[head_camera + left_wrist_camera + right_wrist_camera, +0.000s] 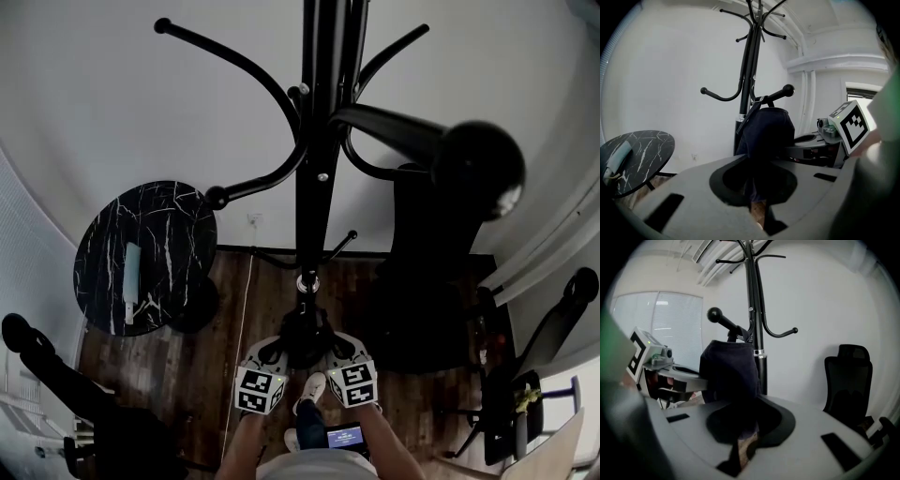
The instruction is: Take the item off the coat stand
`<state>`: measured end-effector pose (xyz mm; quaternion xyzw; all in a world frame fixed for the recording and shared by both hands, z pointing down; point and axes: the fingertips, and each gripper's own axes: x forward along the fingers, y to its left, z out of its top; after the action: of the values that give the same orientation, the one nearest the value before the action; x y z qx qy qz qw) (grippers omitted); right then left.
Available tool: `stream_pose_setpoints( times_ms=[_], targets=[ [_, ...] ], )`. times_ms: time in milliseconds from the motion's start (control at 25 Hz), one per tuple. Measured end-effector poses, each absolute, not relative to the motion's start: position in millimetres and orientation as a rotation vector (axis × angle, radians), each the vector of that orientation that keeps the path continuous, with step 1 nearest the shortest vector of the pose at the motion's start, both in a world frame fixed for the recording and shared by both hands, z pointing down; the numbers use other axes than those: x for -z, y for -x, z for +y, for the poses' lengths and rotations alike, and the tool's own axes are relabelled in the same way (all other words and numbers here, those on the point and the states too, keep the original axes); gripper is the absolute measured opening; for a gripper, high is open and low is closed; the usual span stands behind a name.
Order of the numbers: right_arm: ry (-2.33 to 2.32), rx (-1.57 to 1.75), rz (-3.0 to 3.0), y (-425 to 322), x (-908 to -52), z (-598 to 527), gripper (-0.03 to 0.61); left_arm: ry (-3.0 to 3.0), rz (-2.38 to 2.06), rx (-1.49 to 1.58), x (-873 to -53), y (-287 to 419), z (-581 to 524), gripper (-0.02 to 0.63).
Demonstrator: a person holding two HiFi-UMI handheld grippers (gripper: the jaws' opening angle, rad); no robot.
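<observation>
Navy fabric item (766, 131) is pinched from both sides: the left gripper (757, 206) and the right gripper (740, 446) each have their jaws pressed together on its lower edge, low in the centre of the head view. The item hangs at the black coat stand (314, 187), under a knobbed hook (715, 314). A round black marble table (145, 253) sits at the left, and a black office chair (848, 380) at the right.

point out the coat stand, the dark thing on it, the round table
coat stand (310, 216): head view, pole
dark thing (766, 129): left gripper view, front
round table (173, 234): head view, bare top
</observation>
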<state>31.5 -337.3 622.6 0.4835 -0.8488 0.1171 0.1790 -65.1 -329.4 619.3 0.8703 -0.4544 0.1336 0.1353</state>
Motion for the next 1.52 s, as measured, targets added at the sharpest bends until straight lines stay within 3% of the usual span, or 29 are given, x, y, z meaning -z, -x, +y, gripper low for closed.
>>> stream_pose_setpoints(
  times_ms=[1520],
  targets=[
    [-1.419, -0.208, -2.423, -33, -580, -277, 0.032, -2.601, -1.34, -0.347, -576, 64, -268, 0.029]
  ],
)
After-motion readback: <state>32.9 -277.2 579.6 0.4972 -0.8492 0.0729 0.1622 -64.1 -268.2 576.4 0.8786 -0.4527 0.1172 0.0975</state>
